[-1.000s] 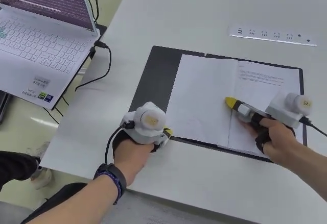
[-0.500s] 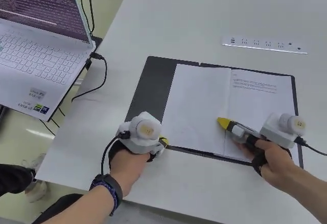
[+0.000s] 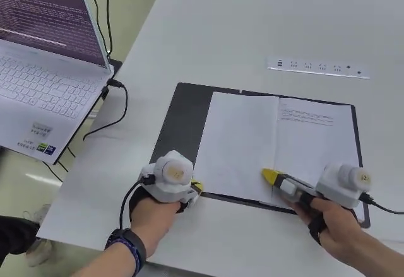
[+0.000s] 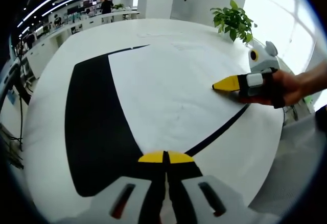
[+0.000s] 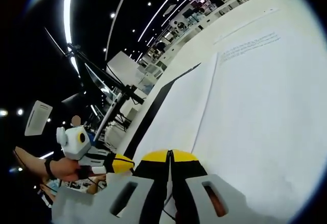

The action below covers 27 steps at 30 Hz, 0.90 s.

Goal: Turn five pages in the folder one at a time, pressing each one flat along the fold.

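A black folder lies open on the white table, with a blank white page on its left half and a printed page on the right. My right gripper is shut, its yellow tips resting on the paper at the fold near the folder's front edge. My left gripper is shut too and sits at the folder's front left corner, tips against the black cover. In the left gripper view the right gripper lies across the white page.
An open white laptop stands at the far left with a black cable running toward the folder. A white power strip lies behind the folder. The table's front edge is close below both hands.
My right gripper has slid along the fold toward the folder's front edge. The left gripper has stayed at the front left corner. The head camera has shifted.
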Available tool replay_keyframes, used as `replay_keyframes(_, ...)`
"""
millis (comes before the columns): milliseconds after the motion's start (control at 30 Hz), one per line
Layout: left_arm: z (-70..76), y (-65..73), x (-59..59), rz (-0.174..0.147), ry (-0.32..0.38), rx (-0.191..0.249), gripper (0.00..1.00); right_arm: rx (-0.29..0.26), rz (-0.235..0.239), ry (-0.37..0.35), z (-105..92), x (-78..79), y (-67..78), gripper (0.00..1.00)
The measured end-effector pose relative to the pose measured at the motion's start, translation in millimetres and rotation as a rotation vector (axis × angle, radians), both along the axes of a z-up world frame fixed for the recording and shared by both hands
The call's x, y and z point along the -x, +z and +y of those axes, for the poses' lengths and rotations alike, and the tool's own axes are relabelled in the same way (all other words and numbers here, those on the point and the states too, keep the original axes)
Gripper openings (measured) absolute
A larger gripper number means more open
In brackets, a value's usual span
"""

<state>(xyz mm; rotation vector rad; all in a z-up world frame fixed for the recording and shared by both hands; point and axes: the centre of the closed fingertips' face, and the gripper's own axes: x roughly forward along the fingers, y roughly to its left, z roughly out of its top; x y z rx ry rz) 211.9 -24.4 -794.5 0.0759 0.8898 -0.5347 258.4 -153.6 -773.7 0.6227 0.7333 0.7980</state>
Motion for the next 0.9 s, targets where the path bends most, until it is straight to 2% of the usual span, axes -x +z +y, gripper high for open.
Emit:
replay_keyframes(467, -0.1, 0.8, 0.4, 0.0, 0.03, 0.02, 0.0, 0.013, 0.006, 0.052, -2.1, 27.8, -7.0, 0.0)
replay_keyframes(900, -1.0, 0.5, -1.6, -0.001, 0.029, 0.018, 0.0, 0.034, 0.008, 0.075, -2.3, 35.9, -7.2, 0.0)
